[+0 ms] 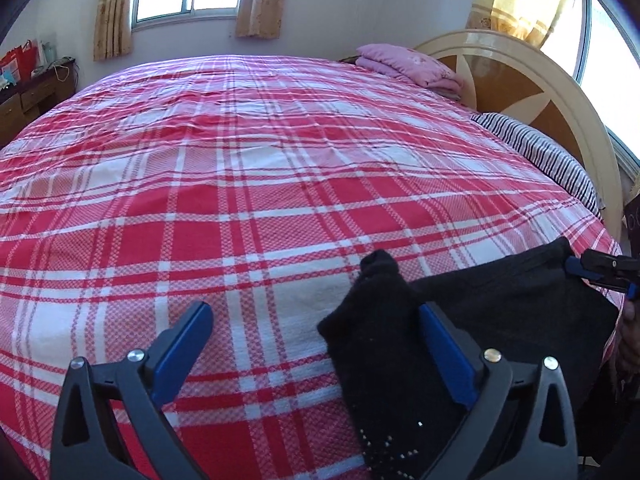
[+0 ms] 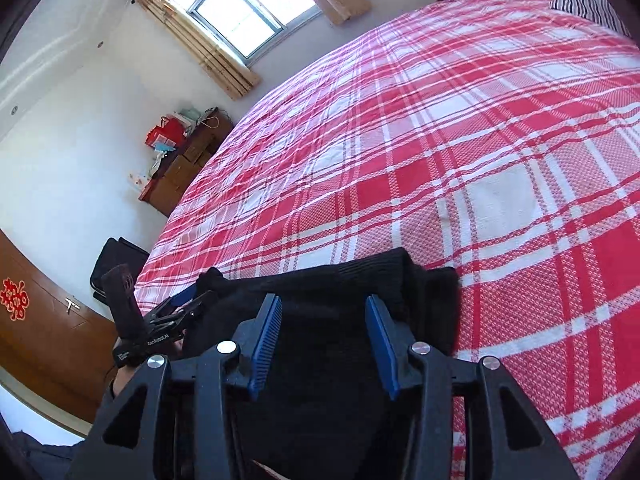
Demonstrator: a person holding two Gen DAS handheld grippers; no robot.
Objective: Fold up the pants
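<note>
Black knit fabric is identified as the pants [image 1: 500, 304], bunched at the near edge of the bed [image 1: 240, 160], at about 5 o'clock in the left wrist view and 6 o'clock in the right. One narrow end, apparently a leg, is seen rising toward 12 o'clock beside the left gripper [image 1: 316, 344]. The fingers of that gripper are spread wide, with only the right finger touching cloth; nothing is pinched. The right gripper [image 2: 324, 340] is held over the dark mass with fingers parted and no cloth visibly clamped between them.

The step in hand is judged to be early: the garment is not yet laid flat. The long axis appears to run roughly 9 to 3 o'clock along the bed edge, though folds obscure this. A firm pinch at each end is called for next, followed by spreading onto the plaid cover.
</note>
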